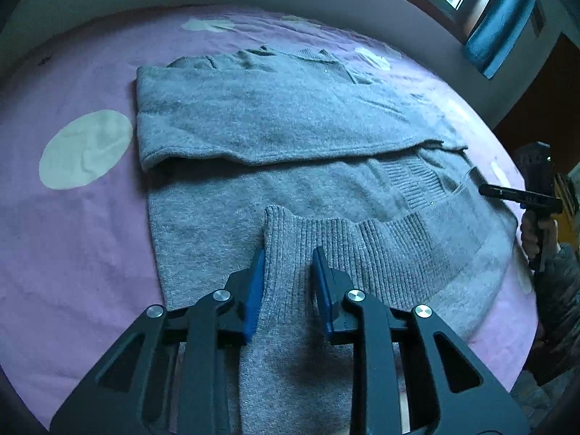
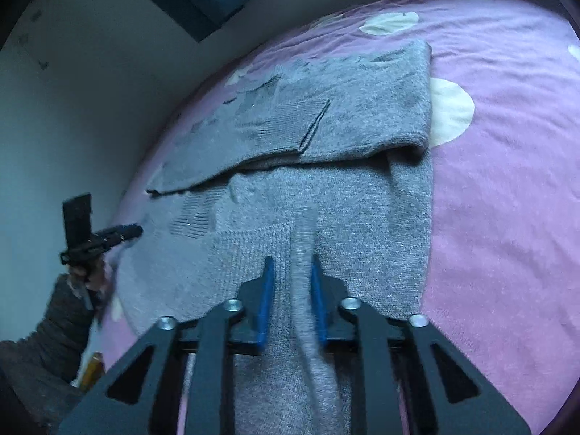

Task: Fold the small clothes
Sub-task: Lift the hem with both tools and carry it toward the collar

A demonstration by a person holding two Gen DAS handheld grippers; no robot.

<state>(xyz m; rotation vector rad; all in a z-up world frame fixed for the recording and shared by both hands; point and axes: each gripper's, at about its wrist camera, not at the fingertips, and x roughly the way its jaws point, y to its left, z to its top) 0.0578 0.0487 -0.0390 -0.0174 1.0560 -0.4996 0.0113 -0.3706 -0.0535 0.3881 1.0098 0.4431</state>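
A grey knit sweater (image 1: 275, 116) lies spread on a purple bed sheet (image 1: 72, 235), its far part folded over onto itself. In the left wrist view my left gripper (image 1: 288, 253) stands low over the near side, its blue pads (image 1: 258, 272) closed against the two sides of a ribbed sleeve cuff (image 1: 290, 228). In the right wrist view my right gripper (image 2: 291, 262) pinches a raised, blurred ridge of the sweater (image 2: 344, 116). Each gripper also shows at the edge of the other's view: the right gripper (image 1: 484, 189), the left gripper (image 2: 136, 231), each held by a hand.
The sheet (image 2: 507, 217) carries large pale dots (image 1: 85, 148). A grey wall (image 2: 72, 127) runs close along one side of the bed. A window with a blue curtain (image 1: 504, 25) is at the far right. A sleeved arm (image 1: 558, 290) reaches in at the right.
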